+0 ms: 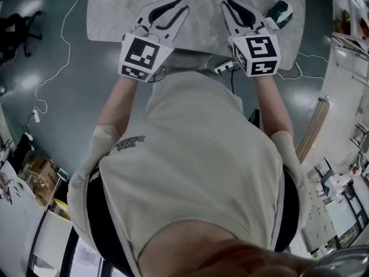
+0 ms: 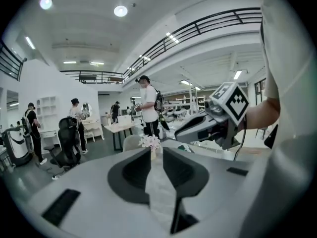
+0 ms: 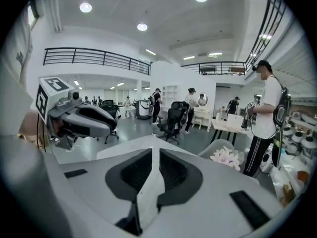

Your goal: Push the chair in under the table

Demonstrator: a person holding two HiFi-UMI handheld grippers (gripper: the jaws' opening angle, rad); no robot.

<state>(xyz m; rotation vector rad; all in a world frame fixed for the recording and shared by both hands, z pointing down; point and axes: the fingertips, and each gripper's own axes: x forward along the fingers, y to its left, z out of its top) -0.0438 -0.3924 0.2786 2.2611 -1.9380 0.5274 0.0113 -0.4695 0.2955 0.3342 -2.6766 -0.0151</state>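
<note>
table spreads out under both tongs. a grey chair back peeks up past its far edge, ahead of the jaws. forearms reach straight out, side by side, tipped slightly down. left tongs a slit apart, empty; right tongs an even thinner slit, empty.

Open office: desks, swivel chairs

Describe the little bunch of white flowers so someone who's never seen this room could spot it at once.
Find the pale marble-topped table in front of the person. On its far side, in the right gripper view, a small bunch of white flowers stands just in front of a rounded grey chair back. It is the only fluffy, petalled thing there; its neighbours are smooth and plain.
</note>
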